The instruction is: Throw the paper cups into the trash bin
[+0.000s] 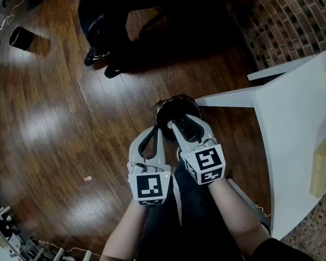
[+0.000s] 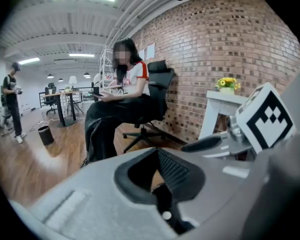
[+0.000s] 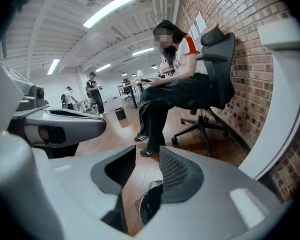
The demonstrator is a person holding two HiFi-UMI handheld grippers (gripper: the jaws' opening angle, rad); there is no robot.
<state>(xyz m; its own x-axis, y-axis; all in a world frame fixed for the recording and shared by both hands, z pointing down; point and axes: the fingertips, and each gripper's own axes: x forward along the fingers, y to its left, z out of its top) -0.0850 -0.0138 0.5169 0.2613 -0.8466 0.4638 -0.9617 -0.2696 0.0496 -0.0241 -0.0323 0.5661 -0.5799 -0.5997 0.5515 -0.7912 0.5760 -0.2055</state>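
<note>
Head cam: steeply down from close above, onto glossy brown wood floor [image 1: 60, 118]. L & R gripper cams: low, level, facing same seated person in black trousers [image 2: 110, 124] & red brick wall [image 3: 250, 84].

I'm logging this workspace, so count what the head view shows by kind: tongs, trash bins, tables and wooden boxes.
Tongs: 2, the left tongs and the right tongs
Trash bins: 2, the near bin under the tongs and the far bin across the floor
Tables: 1, the white table
Wooden boxes: 1, the wooden box on that table
Total: 6
</note>
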